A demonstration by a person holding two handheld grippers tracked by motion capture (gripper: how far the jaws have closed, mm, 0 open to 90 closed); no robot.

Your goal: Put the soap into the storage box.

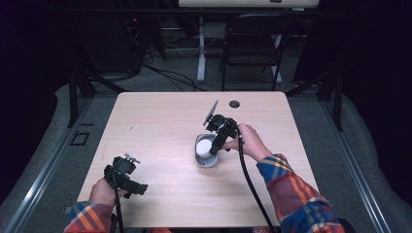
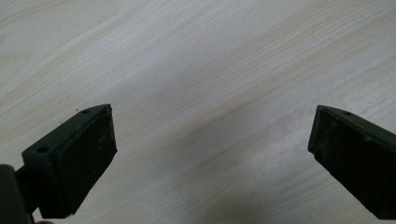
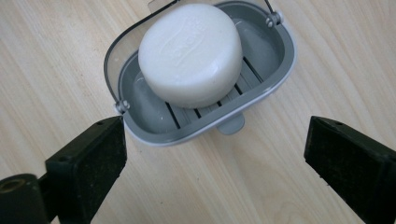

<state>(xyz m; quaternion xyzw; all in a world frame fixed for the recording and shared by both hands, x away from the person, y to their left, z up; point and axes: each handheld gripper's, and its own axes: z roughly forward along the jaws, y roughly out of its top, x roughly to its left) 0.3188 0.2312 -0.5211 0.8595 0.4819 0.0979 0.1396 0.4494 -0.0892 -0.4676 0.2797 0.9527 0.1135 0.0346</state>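
Right gripper [image 3: 215,154] jaws wide, poised over grey plastic soap dish [image 3: 275,70] cradling round white soap bar [image 3: 191,53]. Left gripper [image 2: 210,158] jaws wide above bare wooden table [image 2: 196,70].

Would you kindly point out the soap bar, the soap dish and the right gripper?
soap bar [image 3: 190,53], right gripper view, embossed top.
soap dish [image 3: 275,70], right gripper view, grey rim.
right gripper [image 3: 215,161], right gripper view, midway between its open jaws.

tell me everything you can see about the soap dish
The soap dish is an oval grey tray, plastic by its look, with a pale rim, a slatted floor and a small tab at its near edge. A clear hinged lid stands open behind it. A round white soap bar with embossed lettering lies in it. It sits flat on the wooden table, right of centre, just ahead of the right gripper, whose jaws stand apart, touching nothing.
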